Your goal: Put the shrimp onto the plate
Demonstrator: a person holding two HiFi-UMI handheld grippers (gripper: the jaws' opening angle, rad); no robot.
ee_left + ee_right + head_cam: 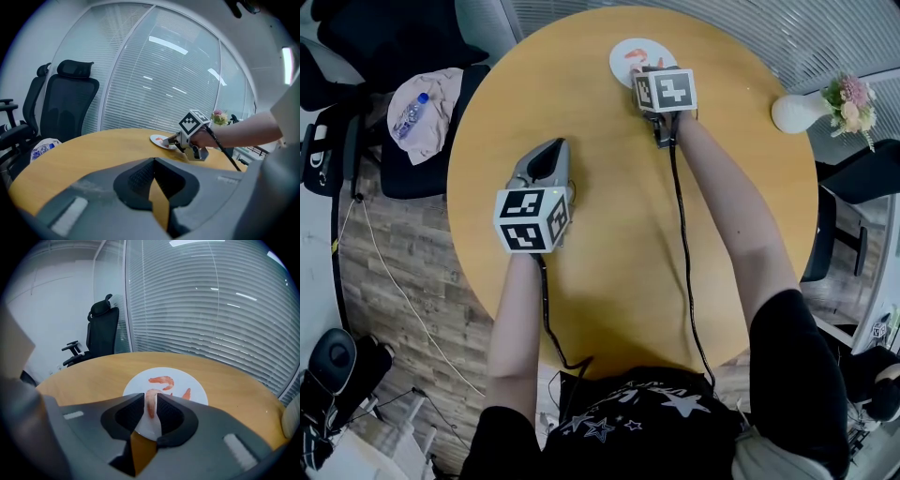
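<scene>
Over a round wooden worktop (609, 262), the right hand-held gripper (150, 397) pinches a shrimp (150, 408) just above the white plate (194, 383), where other shrimp (161, 379) lie. Best to lower it, then part the jaws gently. The left hand-held gripper (153, 161) hovers closed and empty.

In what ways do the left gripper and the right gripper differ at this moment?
The right gripper is shut on a shrimp; the left gripper is shut on nothing. The right gripper reaches over the white plate; the left gripper is over the bare table, apart from the plate. Both point away from the person, over the same table.
</scene>
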